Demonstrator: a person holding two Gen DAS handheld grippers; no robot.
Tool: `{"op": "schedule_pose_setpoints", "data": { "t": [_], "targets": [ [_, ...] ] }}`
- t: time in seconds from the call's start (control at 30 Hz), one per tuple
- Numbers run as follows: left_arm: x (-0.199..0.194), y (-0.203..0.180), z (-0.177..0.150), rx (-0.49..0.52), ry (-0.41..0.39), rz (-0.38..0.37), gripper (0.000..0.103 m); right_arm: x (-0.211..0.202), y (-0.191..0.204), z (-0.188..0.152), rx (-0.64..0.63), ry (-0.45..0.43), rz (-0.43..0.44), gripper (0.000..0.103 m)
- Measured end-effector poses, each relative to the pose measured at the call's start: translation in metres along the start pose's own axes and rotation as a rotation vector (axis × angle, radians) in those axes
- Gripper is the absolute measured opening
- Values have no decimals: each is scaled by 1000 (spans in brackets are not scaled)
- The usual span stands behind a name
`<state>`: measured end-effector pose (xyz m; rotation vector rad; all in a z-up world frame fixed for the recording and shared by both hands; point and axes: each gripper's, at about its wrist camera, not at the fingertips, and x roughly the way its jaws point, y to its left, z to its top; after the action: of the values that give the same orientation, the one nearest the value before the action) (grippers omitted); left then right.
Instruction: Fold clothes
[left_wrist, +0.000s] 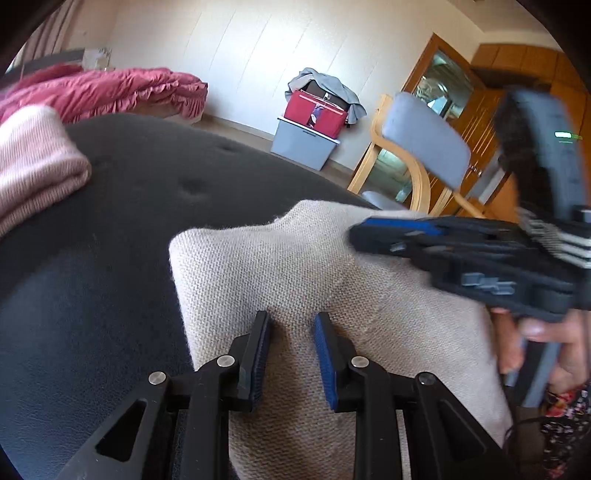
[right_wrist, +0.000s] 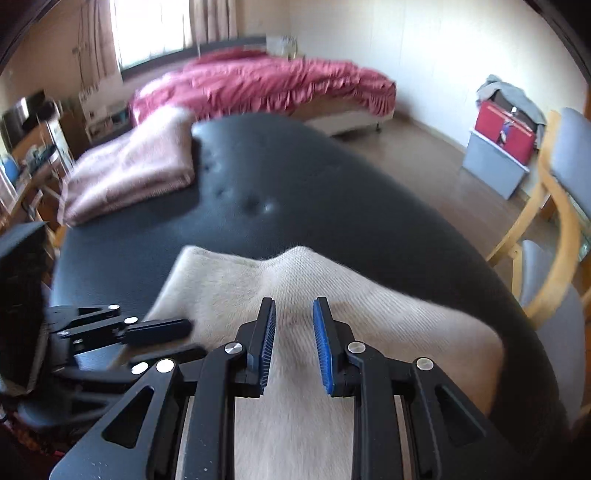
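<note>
Both grippers, left (left_wrist: 291, 325) and right (right_wrist: 294, 314), hovered with jaws parted and empty above the beige knit (left_wrist: 295, 258); folded pink garment (right_wrist: 129, 173) lay at ten o'clock.

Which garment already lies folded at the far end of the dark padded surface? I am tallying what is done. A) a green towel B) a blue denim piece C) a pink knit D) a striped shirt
C: a folded pink knit rests at the far end of the dark padded surface, while the beige knit lies near the two grippers.
</note>
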<state>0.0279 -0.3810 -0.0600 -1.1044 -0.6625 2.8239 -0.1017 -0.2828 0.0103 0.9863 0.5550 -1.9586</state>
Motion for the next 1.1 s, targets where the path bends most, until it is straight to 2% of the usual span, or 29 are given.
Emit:
{"op": "schedule_pose_setpoints", "data": {
  "t": [0.1, 0.2, 0.33, 0.43, 0.53, 0.63, 0.7, 0.8, 0.87, 1.1],
  "targets": [
    [2, 1, 1, 3, -2, -1, 25, 24, -10, 3, 64, 46, -20, 21],
    [6, -2, 3, 15, 0, 7, 25, 34, -25, -3, 160, 3, -44, 20],
    [5, 6, 3, -16, -3, -28, 25, 33, -5, -4, 70, -19, -157, 22],
    [3, 14, 1, -50, -6, -67, 25, 14, -14, -4, 136, -43, -93, 23],
    [2, 20, -1, -72, -7, -93, 25, -30, -24, -15, 251, -174, -40, 23],
    [1, 24, -2, -89, -9, -114, 25, -59, -30, -29, 268, -187, -139, 23],
    [0, 25, -3, -92, -11, -117, 25, -64, -33, -32, 265, -174, -159, 23],
    [0, 23, -4, -80, -11, -108, 25, -50, -41, -38, 254, -79, -226, 23],
    [0, 21, -5, -69, -11, -96, 25, -32, -50, -42, 243, -52, -225, 23],
    [1, 18, -5, -59, -13, -83, 25, -13, -53, -48, 280, -139, -250, 22]
  ]
}}
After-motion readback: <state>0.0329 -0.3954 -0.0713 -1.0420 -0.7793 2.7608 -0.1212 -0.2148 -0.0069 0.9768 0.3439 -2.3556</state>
